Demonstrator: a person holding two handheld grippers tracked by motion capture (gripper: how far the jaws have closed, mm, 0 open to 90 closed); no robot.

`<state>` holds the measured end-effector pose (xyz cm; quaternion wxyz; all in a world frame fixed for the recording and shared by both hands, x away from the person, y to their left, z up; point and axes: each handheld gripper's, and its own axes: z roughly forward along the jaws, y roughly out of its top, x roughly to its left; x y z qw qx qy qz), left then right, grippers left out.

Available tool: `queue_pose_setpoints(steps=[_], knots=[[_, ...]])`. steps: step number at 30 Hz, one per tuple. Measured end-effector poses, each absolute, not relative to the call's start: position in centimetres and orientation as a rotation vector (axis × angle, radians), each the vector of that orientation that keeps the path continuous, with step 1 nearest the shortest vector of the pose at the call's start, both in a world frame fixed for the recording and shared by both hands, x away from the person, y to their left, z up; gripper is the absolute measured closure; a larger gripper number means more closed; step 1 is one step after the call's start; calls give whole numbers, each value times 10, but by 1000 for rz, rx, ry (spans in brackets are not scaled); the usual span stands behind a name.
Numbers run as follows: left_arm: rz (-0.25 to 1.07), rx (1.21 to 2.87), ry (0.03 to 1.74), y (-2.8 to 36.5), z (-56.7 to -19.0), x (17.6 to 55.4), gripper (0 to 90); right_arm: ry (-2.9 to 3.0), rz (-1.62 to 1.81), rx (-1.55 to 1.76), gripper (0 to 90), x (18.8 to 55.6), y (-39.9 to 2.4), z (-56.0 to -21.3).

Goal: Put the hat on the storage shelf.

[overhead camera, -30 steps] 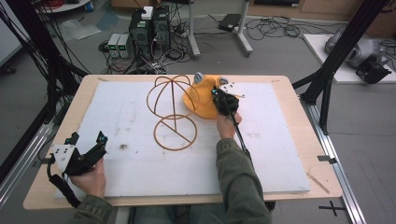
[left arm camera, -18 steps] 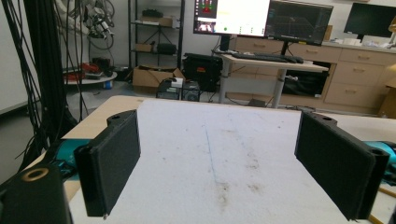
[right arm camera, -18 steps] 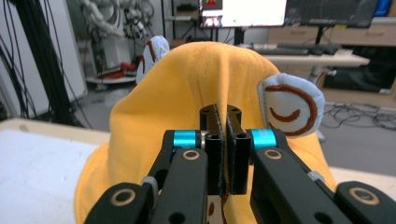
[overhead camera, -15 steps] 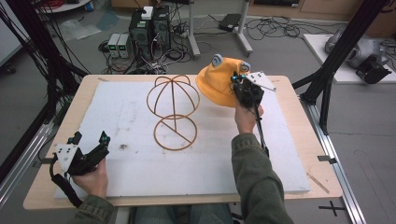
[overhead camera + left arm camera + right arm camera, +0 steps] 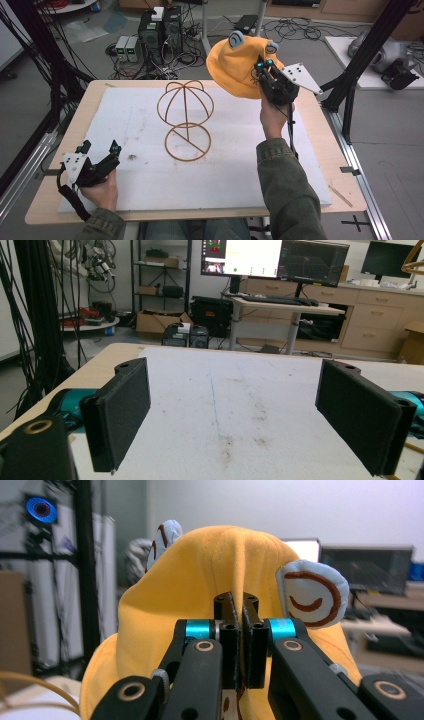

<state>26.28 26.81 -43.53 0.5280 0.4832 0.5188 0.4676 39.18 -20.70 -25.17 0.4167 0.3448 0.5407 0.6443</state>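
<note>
- Currently, the right tool (image 5: 263,66) is sitting raised above the far right part of the counter (image 5: 320,130), with its two jaws pressed together on a fold of the yellow hat (image 5: 237,65).
- From the right gripper view, the right tool (image 5: 242,605) is pinching the yellow hat (image 5: 210,580) at the middle of its edge, and the cloth is bulging up and away just beyond the jaw tips.
- Two pale blue ears (image 5: 312,592) with brown curls are sticking out of the hat, one to each side of the tool's tips and beyond them.
- The hat is hanging clear of the counter, draping out on the far side of the right tool and a little to its left in the high view.
- The wire hat stand (image 5: 186,120) is standing upright on the white mat (image 5: 225,170), below the right tool and well to its left, apart from the hat.
- The left tool (image 5: 100,146) is resting low at the near left corner of the counter, its jaws standing wide apart with nothing between them.
- In the left gripper view, the left tool (image 5: 232,415) is looking across bare, slightly stained mat (image 5: 225,390) lying just beyond its tips.
- The person's hand (image 5: 272,117) is gripping the right tool from below, the green sleeve (image 5: 285,185) trailing back toward the near edge.
</note>
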Motion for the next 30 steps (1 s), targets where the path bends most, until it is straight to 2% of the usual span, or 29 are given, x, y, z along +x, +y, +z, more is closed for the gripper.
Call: queue_pose_setpoints(steps=[8, 13, 22, 30], knots=[[1116, 1154, 1242, 268, -435, 263, 148, 1364, 1792, 725, 890, 368, -187, -220], [1117, 1146, 1246, 270, -435, 263, 148, 1512, 1878, 619, 889, 367, -162, -212], [1111, 1136, 1259, 274, -436, 263, 149, 1732, 1928, 494, 888, 372, -117, -214], [1110, 1127, 1264, 277, -436, 261, 149, 1828, 1885, 525, 886, 378, -105, -231]])
